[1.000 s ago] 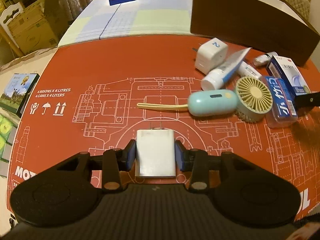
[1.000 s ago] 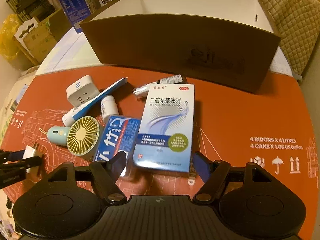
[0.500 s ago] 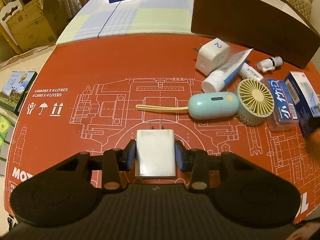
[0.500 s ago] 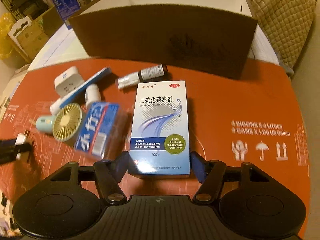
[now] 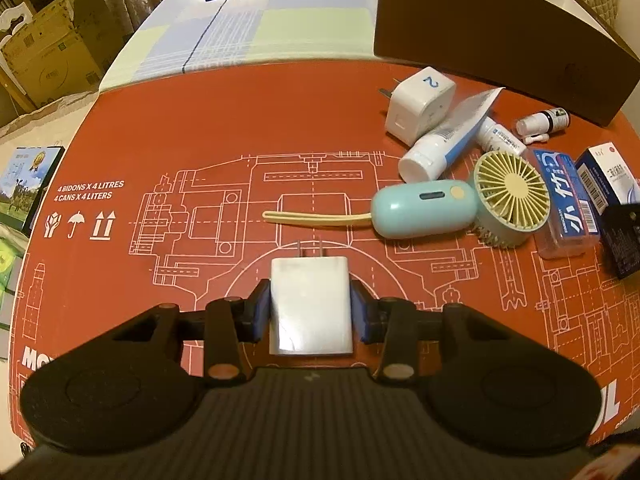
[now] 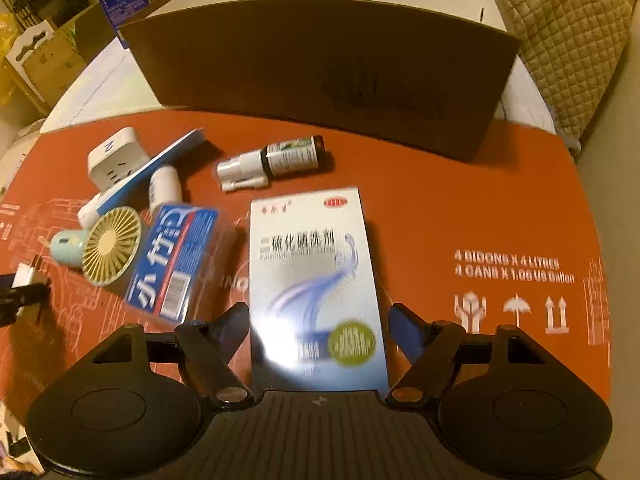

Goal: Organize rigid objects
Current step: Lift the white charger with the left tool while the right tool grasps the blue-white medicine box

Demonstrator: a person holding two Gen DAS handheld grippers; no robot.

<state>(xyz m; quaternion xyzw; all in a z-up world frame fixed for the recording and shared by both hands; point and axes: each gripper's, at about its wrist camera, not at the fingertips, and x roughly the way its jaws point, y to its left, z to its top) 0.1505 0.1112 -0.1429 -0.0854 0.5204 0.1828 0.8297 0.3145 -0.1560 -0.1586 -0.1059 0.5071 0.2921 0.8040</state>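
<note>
The left gripper (image 5: pixel 311 308) clamps a white charger (image 5: pixel 310 306) by its sides, prongs pointing away, over the red mat (image 5: pixel 200 128). The right gripper (image 6: pixel 318 330) straddles a blue-and-white medicine box (image 6: pixel 314 280) lying on the mat; its jaws are opening, with a gap showing at the right pad. Left of that box lie a clear blue-labelled case (image 6: pixel 176 260), a fan (image 6: pixel 110 246), a tube (image 6: pixel 148 170) and a white plug (image 6: pixel 114 156). A spray bottle (image 6: pixel 276 160) lies near the brown box (image 6: pixel 320 76).

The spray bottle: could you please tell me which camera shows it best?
The right wrist view: the spray bottle lies whole, near the picture's middle. The left wrist view shows it small at the right edge, before the brown box.
</note>
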